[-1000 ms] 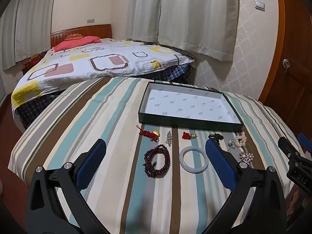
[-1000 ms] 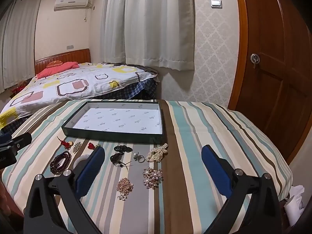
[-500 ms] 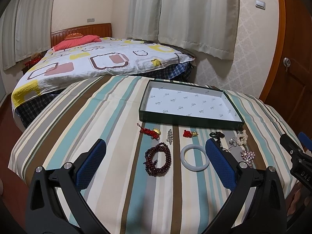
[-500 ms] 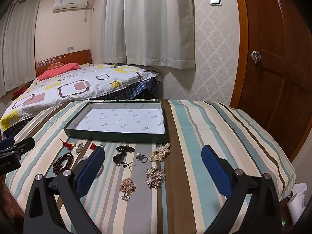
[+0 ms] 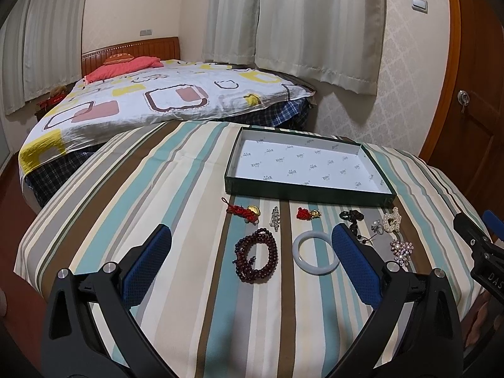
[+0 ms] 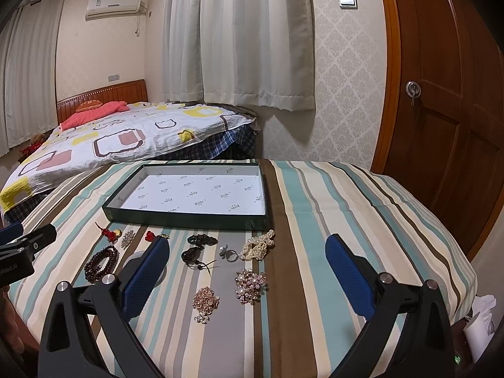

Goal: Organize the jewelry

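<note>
Still nothing picked: both grippers, left (image 5: pixel 252 261) and right (image 6: pixel 247 267), gape empty (tray (image 6: pixel 186 217) bare); next, I'd pinch the beads (image 5: pixel 256 258).

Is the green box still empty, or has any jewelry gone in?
Empty. The green box shows only its printed white liner in both views; the bead bracelet, white bangle and brooches all lie on the striped cloth in front of it.
</note>
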